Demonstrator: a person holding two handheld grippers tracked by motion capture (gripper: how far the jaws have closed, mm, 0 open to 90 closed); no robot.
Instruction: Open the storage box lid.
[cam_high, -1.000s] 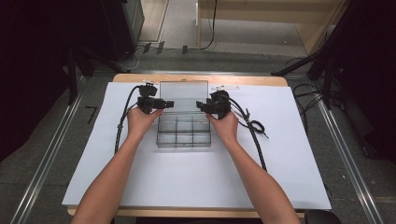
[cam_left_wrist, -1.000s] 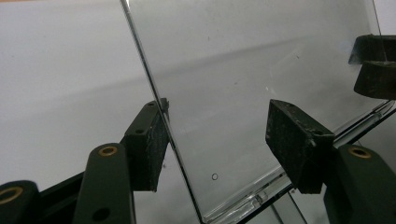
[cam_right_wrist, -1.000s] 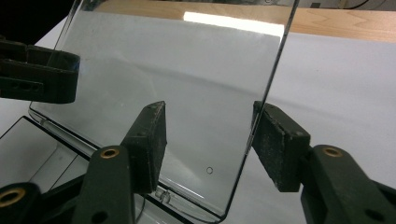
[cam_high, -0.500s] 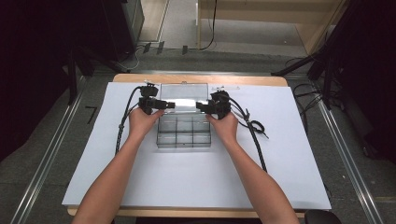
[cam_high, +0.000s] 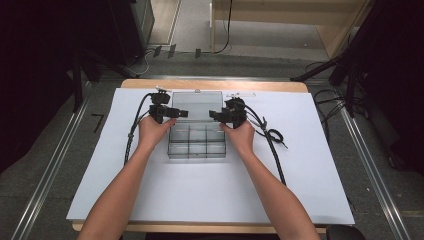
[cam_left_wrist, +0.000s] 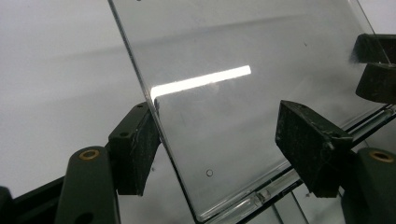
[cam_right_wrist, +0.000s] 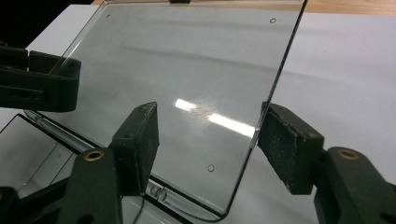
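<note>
Clear plastic organizer box (cam_high: 196, 141) sits mid-counter on white sheet (cam_high: 310, 165), nearer far edge, betw. both hands. Base split by thin walls into small compartments, approx. two rows; contents not discernible. Lid (cam_high: 197, 104) see-through, hinged along far side of base, swung up and leaning back. Small latch tab visible at lid's top edge.

Seen close in left claw view: lid (cam_left_wrist: 243, 93) = flat transparent panel w/ rounded corner, small round mark near that corner, bright strip of light reflected across it, faint smudges. Same in right claw view: lid (cam_right_wrist: 187, 84) smooth, lightly scuffed, round marks near two corners, hinge rod along lower edge.

Left claw (cam_high: 176, 113) at lid's left edge, open, jaws just been widening; lid edge betw. jaws, right beside one pad, other pad well clear of panel (cam_left_wrist: 224, 154). No squeeze.

Right claw (cam_high: 216, 116) at lid's right edge, also open, jaws just been widening; lid edge next to one pad, other pad standing off (cam_right_wrist: 205, 144).

Black cables trailing from both claws across sheet twd. near edge. Wooden counter (cam_high: 280, 86) rim showing beyond sheet.
</note>
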